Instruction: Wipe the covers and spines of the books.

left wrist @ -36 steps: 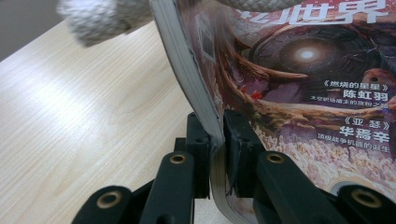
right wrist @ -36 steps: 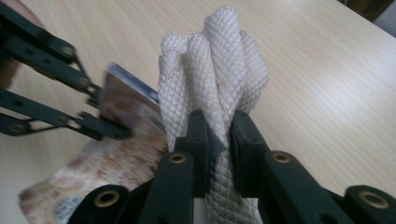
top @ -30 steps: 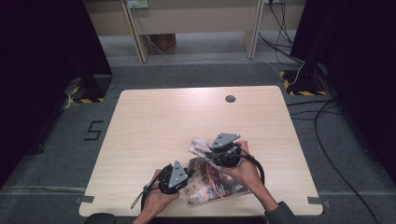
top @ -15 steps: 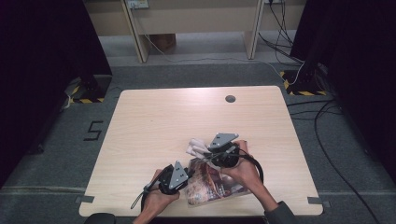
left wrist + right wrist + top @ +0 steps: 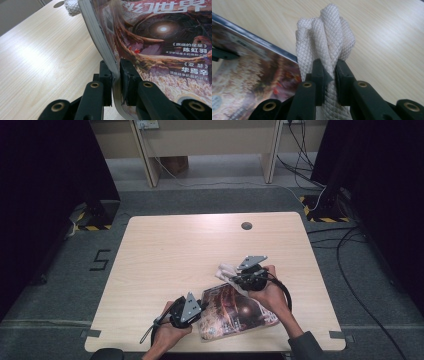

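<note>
So the magazine [image 5: 235, 312] sits at the lower middle of the high view, near the front edge of the table [image 5: 190, 245], with a white mesh-textured cloth [image 5: 226, 269] bunched just past its far corner. The left gripper [image 5: 192, 312] is clamped on the magazine's spine edge; in the left gripper view the jaws pinch the page block [image 5: 100, 37] nearly closed and the cover curls up. The right gripper [image 5: 239, 279] is pinched tight on the cloth, a fold of it standing up between the jaws in the right gripper view [image 5: 329, 45].

Handling-wise I'd guess the magazine is light but floppy and glossy, so it'll sag and may slide; gripping at the spine looks like the stiffest spot. The cloth looks soft and limp, so any bunched fold works.

Hard to tell: whether the cloth lies partly under the magazine, how much of it there is, and the cover's lower edge is cut off by the hands.
</note>
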